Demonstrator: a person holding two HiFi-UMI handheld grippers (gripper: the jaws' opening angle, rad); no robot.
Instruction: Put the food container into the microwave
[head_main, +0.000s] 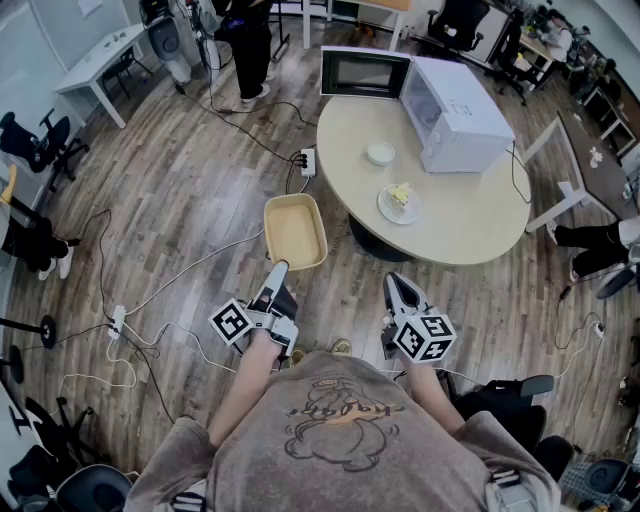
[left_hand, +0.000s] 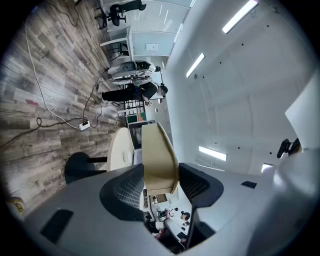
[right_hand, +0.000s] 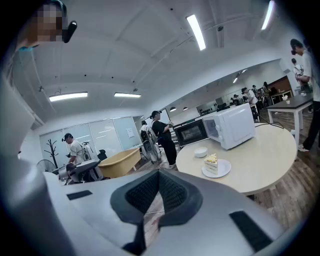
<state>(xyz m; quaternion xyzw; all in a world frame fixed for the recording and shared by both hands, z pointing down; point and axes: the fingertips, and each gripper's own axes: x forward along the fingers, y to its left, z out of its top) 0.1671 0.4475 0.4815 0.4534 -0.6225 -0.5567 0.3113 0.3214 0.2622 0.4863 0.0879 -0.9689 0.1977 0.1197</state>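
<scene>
Head view, from above: a round pale surface (head_main: 470, 210) carries a white microwave (head_main: 455, 115) at its far side, with the door (head_main: 365, 72) swung open to the left. The tan, shallow food container (head_main: 295, 232) hangs in the air just off the surface's near-left edge, over the wooden floor and well apart from the microwave. The left hand-held gripper (head_main: 277, 268) grips it by its near rim. The right hand-held gripper (head_main: 400, 288) hovers beside it, touching nothing. A plate with a cake slice (head_main: 400, 203) lies near the surface's front edge, and a small white bowl (head_main: 381, 152) sits between the plate and the microwave.

Left gripper view, rolled so that the floor stands at the left, alone shows the grip. The food container (left_hand: 157, 157) appears edge-on, its rim clamped between the two textured pads of the left hand-held gripper (left_hand: 160, 182).

Right gripper view alone shows the jaws of the right hand-held gripper (right_hand: 158, 187) drawn together and empty. It also gives the side profile, with the microwave (right_hand: 235, 125), the bowl (right_hand: 200, 151) and the cake plate (right_hand: 216, 167) on the surface (right_hand: 260, 165). The food container (right_hand: 120, 162) is held off to the left at about the same height, and people stand behind it.
</scene>
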